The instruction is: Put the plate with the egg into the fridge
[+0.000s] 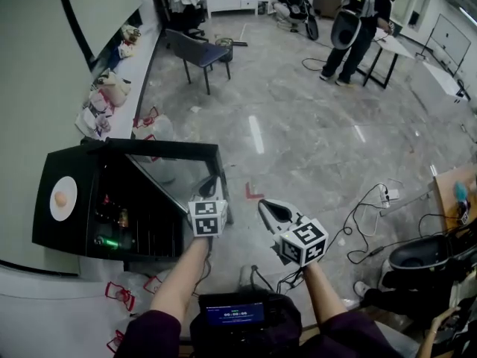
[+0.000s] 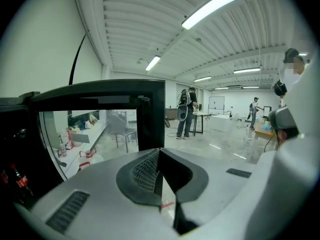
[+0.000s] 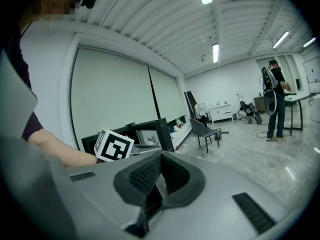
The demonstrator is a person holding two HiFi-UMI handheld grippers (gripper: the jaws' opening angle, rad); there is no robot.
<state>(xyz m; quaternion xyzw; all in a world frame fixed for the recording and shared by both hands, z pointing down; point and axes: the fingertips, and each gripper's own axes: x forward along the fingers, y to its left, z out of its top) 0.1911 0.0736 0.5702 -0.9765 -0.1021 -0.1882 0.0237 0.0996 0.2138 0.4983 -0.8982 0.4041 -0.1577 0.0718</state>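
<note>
Resting on top of the fridge (image 1: 52, 230), the plate (image 1: 65, 211) with the egg (image 1: 61, 198) is untouched; the door (image 1: 175, 150) stands open. Left gripper (image 1: 209, 186) and right gripper (image 1: 271, 211) are pressed together, empty, near the door. Judged step: approach. The next move calls for spreading jaws and reaching the plate rim.

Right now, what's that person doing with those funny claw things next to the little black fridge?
A person holds a gripper in each hand in front of a small black fridge whose glass door stands open. The left gripper is close to the door's edge, with the right gripper beside it. Both have their jaws shut with nothing in them. The plate with the egg sits on top of the fridge, not yet inside.
</note>
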